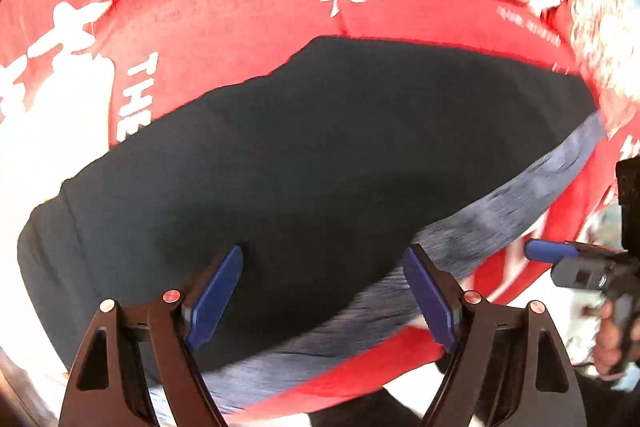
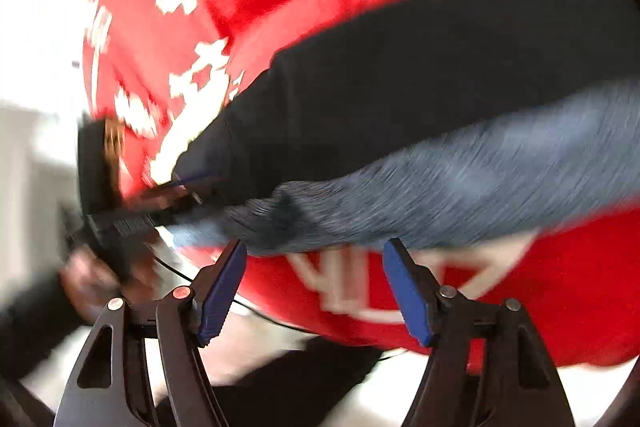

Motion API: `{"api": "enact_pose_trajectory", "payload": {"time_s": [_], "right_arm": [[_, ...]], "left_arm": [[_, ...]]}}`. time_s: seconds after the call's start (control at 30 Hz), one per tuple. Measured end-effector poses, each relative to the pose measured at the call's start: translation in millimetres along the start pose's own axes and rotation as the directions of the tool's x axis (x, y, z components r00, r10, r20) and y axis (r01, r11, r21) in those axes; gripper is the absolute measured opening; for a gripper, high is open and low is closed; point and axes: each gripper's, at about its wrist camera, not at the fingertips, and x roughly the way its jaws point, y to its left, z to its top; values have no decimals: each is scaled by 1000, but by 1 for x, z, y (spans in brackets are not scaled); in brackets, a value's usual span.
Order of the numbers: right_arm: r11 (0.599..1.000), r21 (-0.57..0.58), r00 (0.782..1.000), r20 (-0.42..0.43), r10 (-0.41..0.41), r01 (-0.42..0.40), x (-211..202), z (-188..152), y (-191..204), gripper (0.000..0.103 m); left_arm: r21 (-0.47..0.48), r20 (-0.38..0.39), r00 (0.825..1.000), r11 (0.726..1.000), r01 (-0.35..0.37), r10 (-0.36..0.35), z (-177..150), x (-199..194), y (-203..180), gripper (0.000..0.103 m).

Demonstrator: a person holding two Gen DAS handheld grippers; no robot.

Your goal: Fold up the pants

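The black pants [image 1: 304,163] lie flat on the red cloth, with a grey fleecy inner edge [image 1: 500,219] turned up along the near side. My left gripper [image 1: 323,293] hangs open just above the pants, nothing between its blue pads. In the right wrist view the pants [image 2: 440,67] and the grey edge [image 2: 440,187] run across the middle, blurred. My right gripper [image 2: 316,287] stands open in front of that grey edge, over red cloth, holding nothing. A blue finger [image 1: 548,250] of the right gripper pokes in from the right edge of the left wrist view.
A red cloth [image 1: 248,7] printed with white characters covers the surface under the pants. A person's hand [image 2: 92,283] holds the left gripper's handle. A thin black cable [image 2: 260,311] trails over the near edge. White floor shows at the left [image 2: 36,47].
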Motion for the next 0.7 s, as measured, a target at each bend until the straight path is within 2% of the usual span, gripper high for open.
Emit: {"api": "enact_pose_trajectory", "payload": {"time_s": [0.1,0.17,0.33,0.4,0.43,0.53,0.6,0.67,0.7], "right_arm": [[999,35,1000,4,-22,22,26,-16,-3,71],[998,59,999,23,-37,35,43,-28,1,58],[982,176,990,112,-85,64,75,-32,10,48],[978,197,986,133,-97,70,82,-30,9,25],[974,201,984,117,-131,106,89,-27,11,3],[979,187,981,159,-115,84,64,-34,20,3],[963,226,972,146,-182,146,53,-50,17,2],[930,310,968,92,-235,197,53,-64,2,2],[917,307,955,64,-289,256,51,-68,0,4]], "left_arm": [[65,-10,1000,998,23,-22,0,7,0,83],[109,-38,999,993,40,-36,1,11,5,83],[155,-72,990,979,133,-124,4,11,18,83],[166,-79,986,973,158,-147,5,13,23,83],[171,-82,985,972,162,-149,3,13,25,83],[202,-82,989,970,138,-123,1,12,17,83],[207,-64,990,968,140,-129,-4,-1,13,83],[215,-43,984,960,180,-174,-6,-11,-1,83],[226,-47,981,954,196,-191,-9,-13,-12,83]]}}
